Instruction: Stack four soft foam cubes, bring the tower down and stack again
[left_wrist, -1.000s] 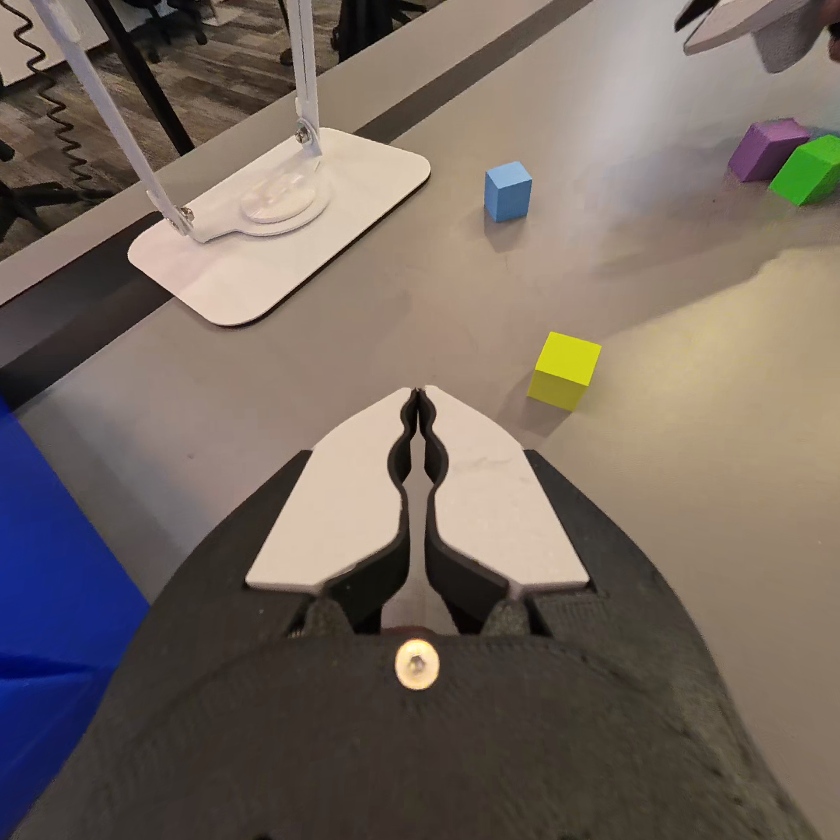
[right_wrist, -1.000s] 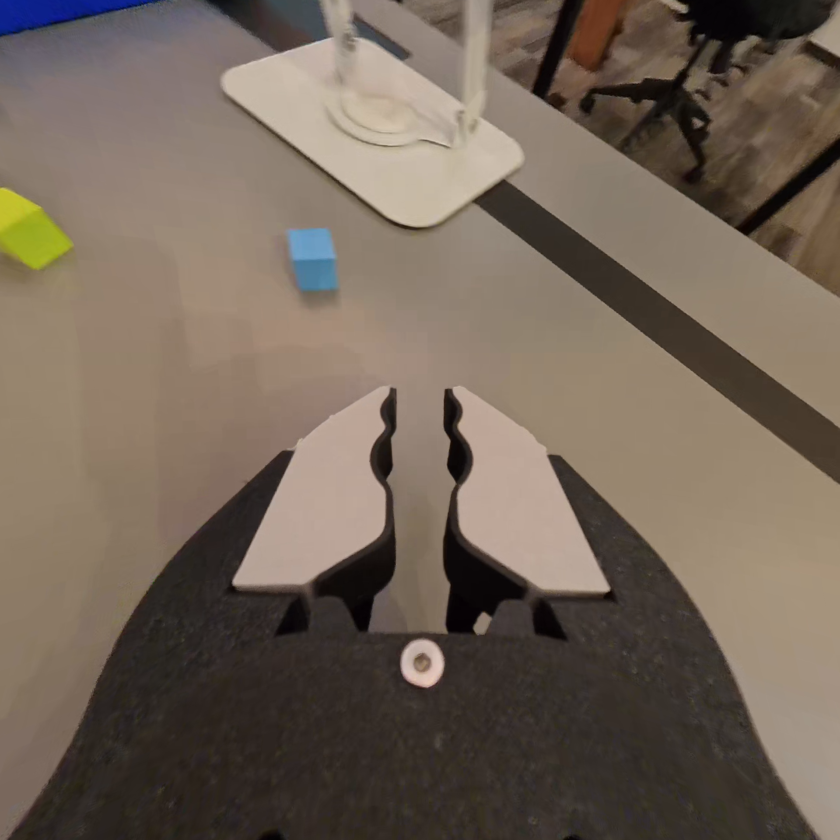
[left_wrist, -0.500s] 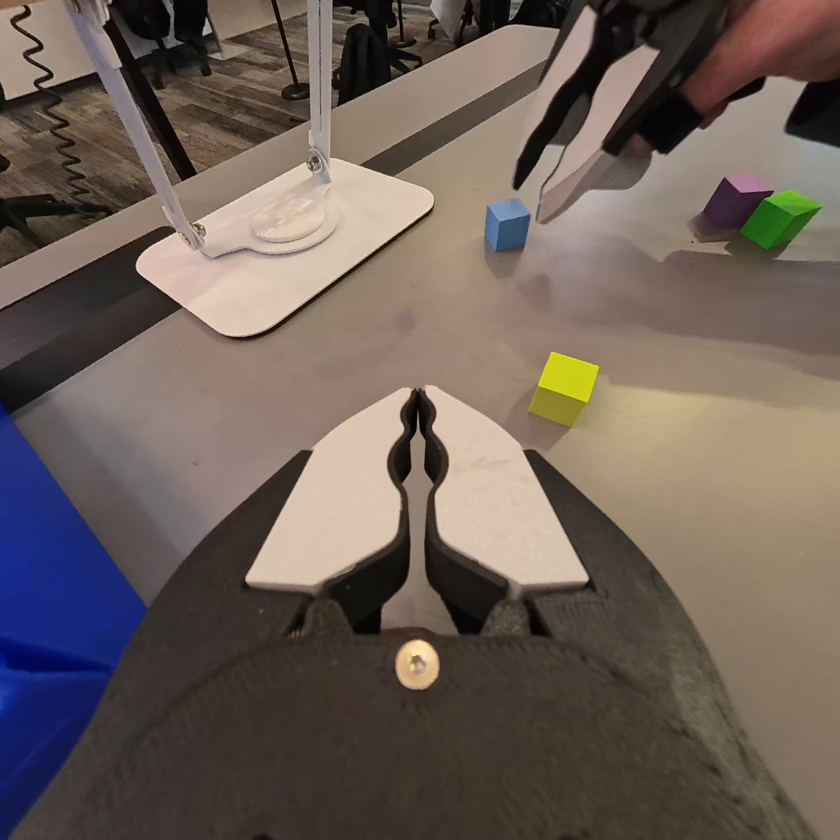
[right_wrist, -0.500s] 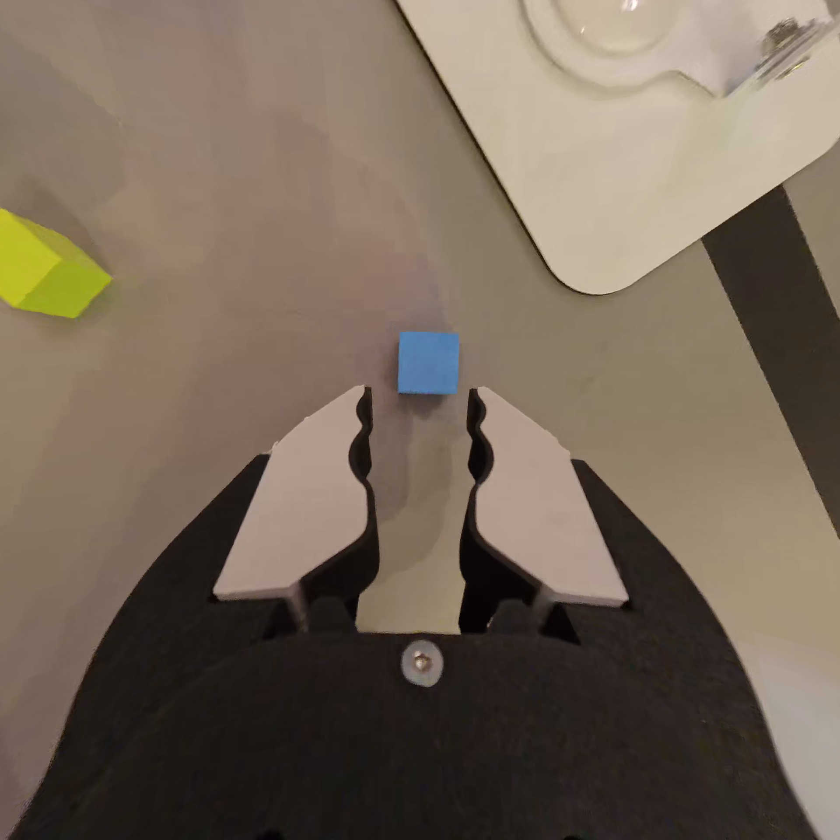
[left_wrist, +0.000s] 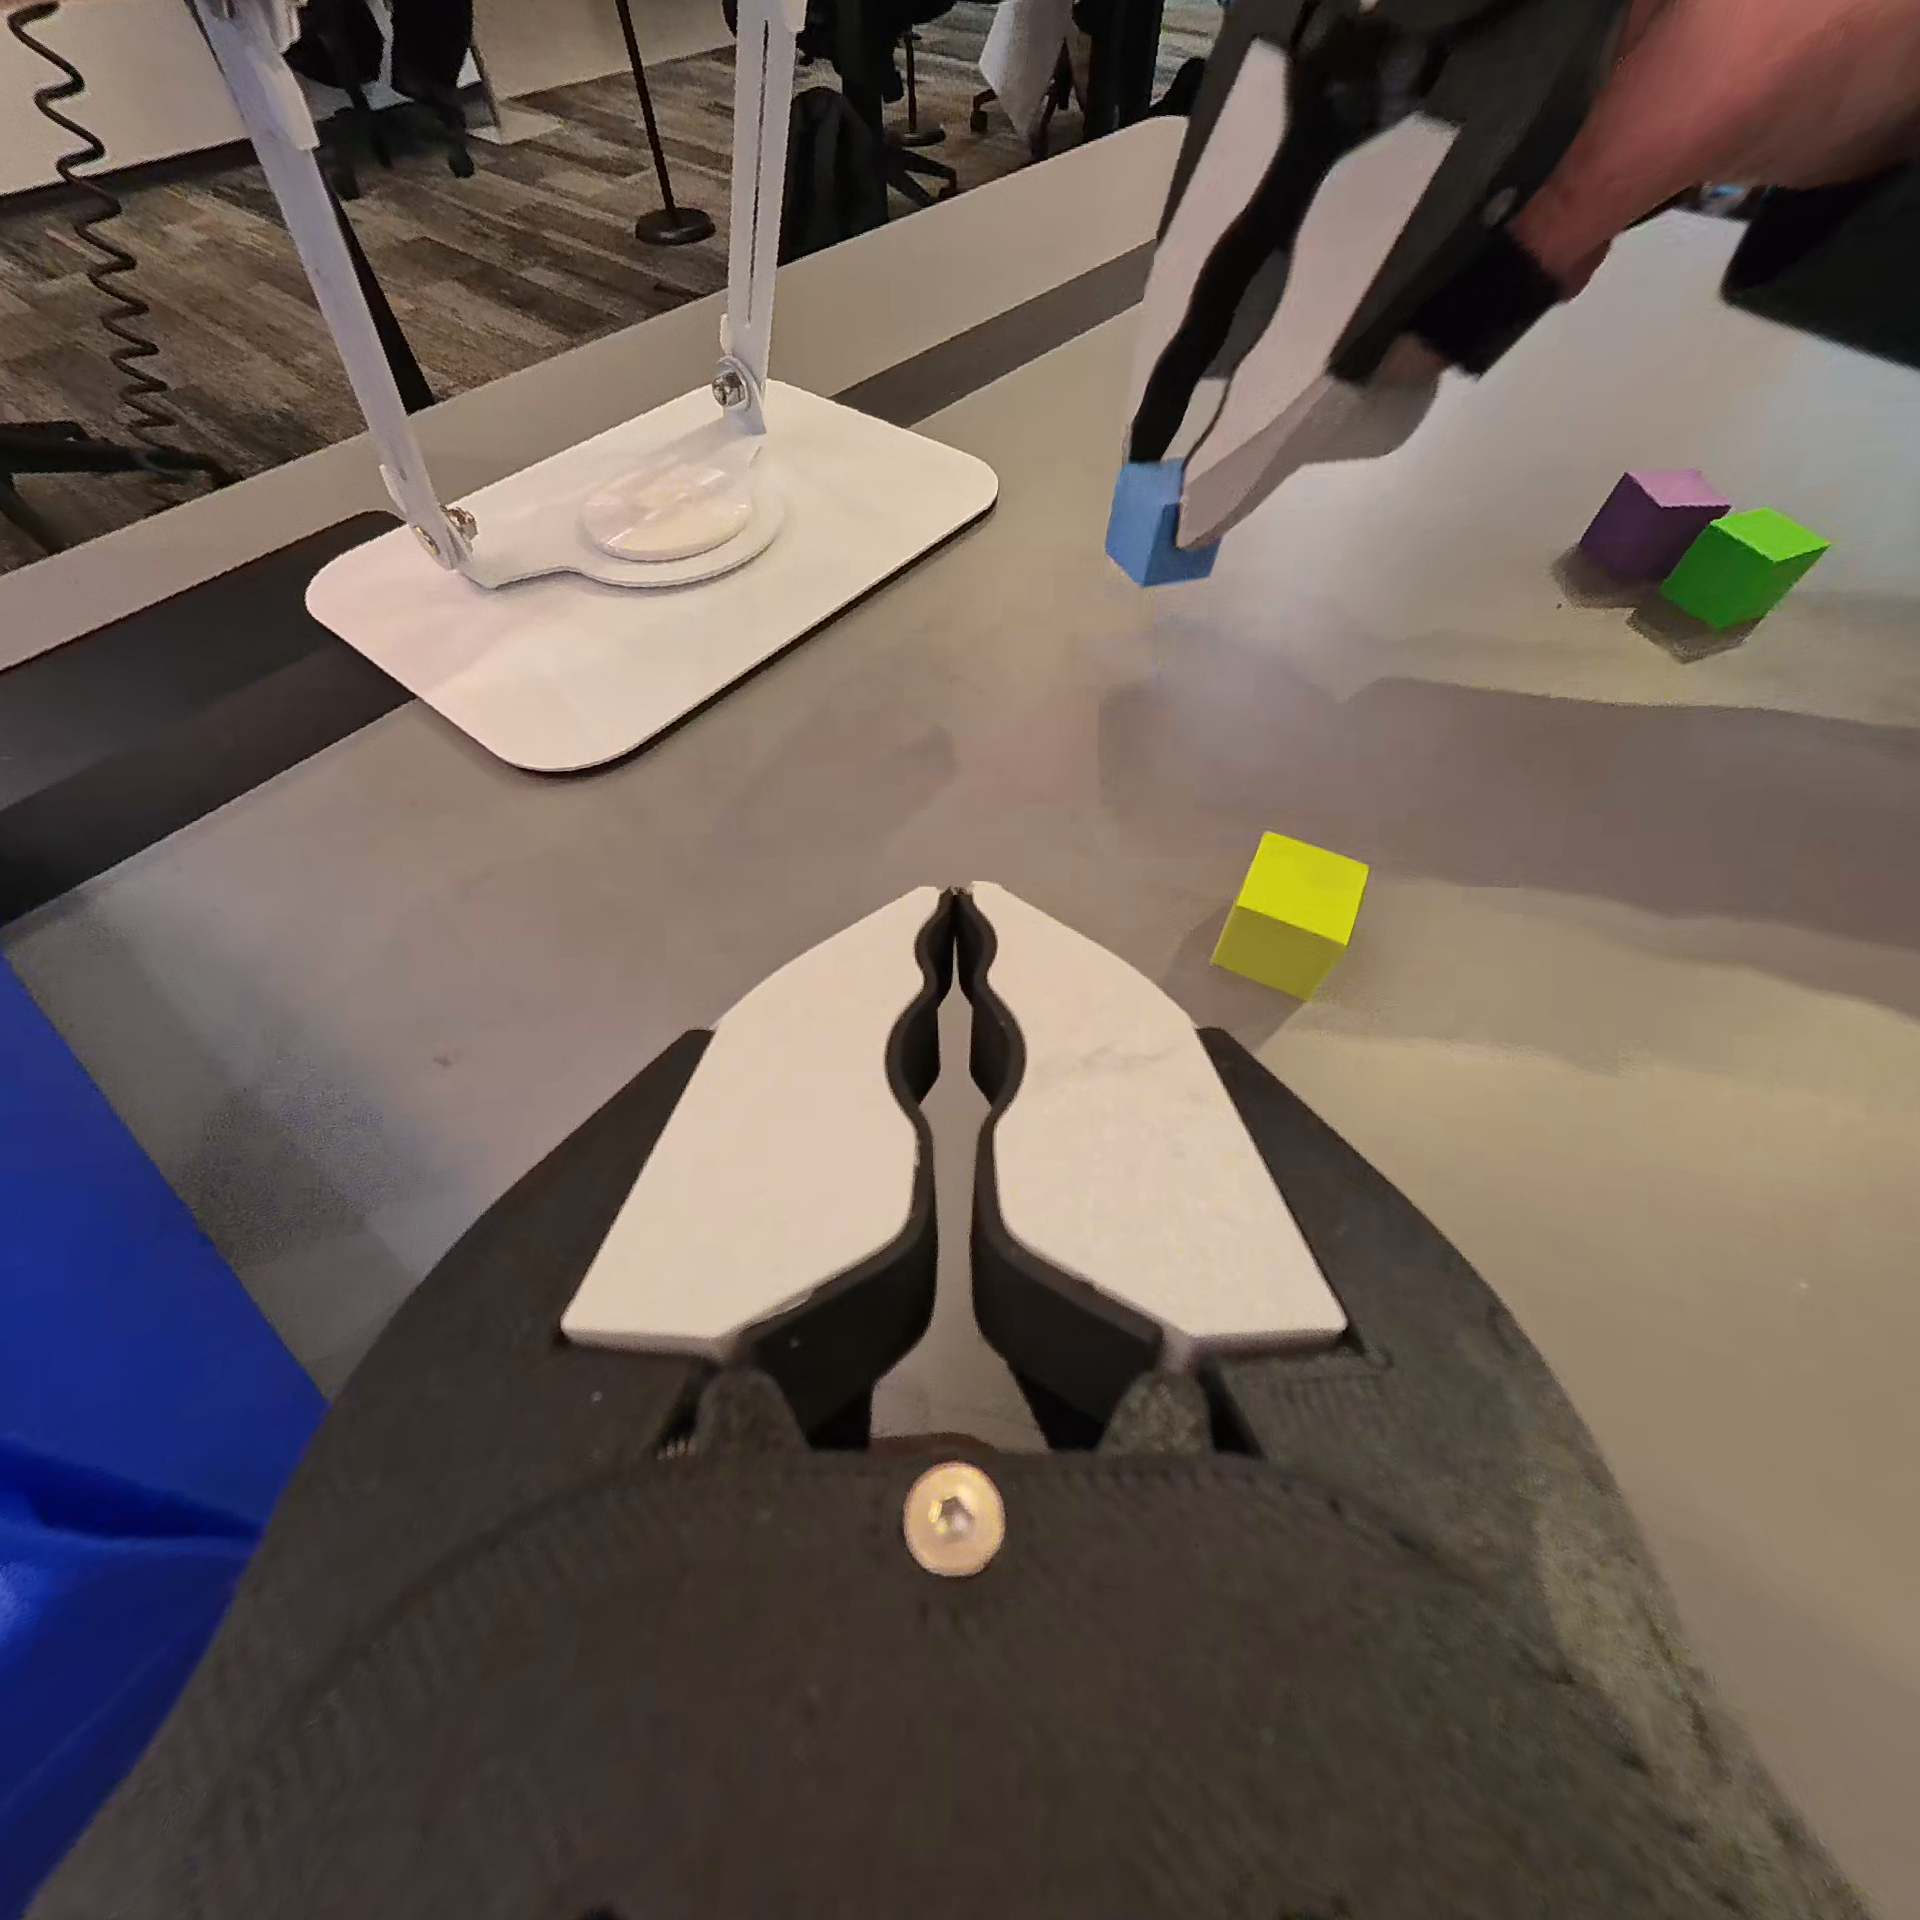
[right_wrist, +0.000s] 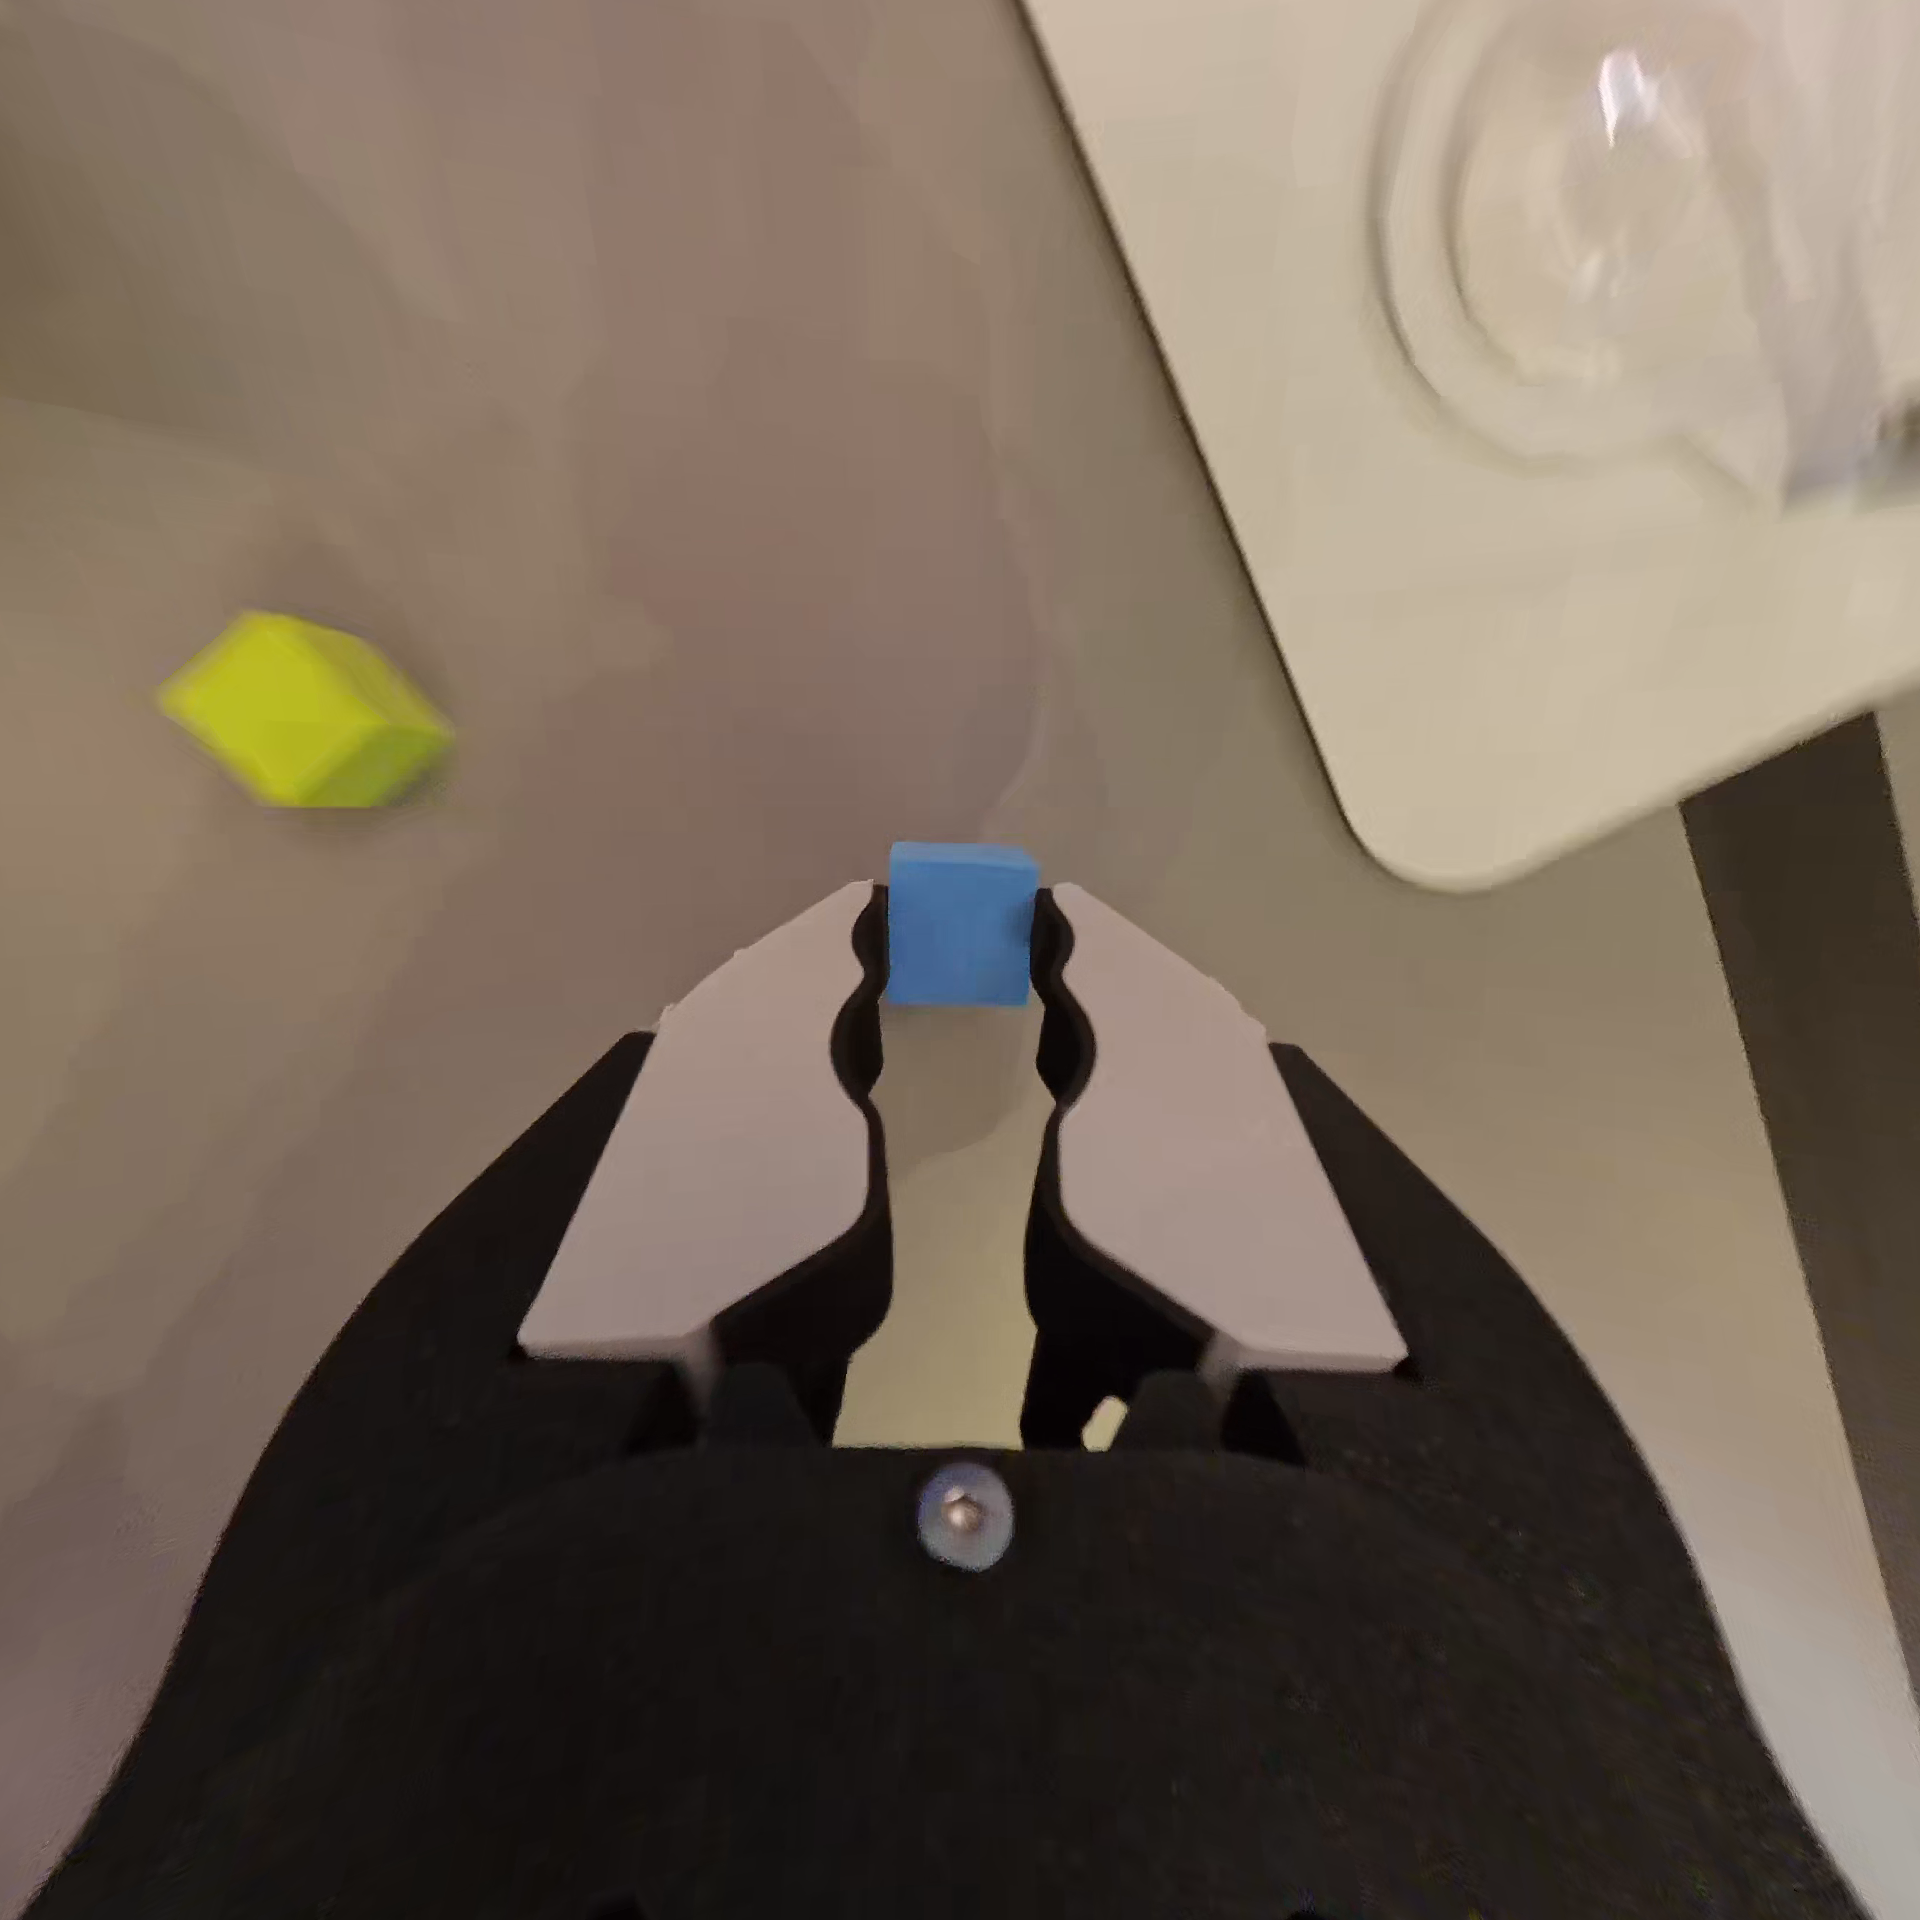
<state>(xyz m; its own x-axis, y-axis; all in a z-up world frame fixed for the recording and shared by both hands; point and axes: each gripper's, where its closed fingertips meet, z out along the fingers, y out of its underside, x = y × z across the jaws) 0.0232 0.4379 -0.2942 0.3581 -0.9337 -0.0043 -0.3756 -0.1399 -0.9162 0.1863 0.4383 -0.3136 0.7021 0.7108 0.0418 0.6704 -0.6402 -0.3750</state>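
Soft indoor light, long shadows, motion blur.

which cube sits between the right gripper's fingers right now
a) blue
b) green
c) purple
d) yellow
a: the blue cube sits between the right gripper's fingertips with both pads against its sides, while the yellow cube, purple cube and green cube lie apart on the table.

Bare grey tabletop (left_wrist: 727, 883) lies open ahead. A white flat-based lamp stand (left_wrist: 665, 582) blocks the far left; a yellow foam cube (left_wrist: 1294, 914) sits alone right of centre; purple (left_wrist: 1652, 520) and green (left_wrist: 1740, 566) foam cubes touch at far right.
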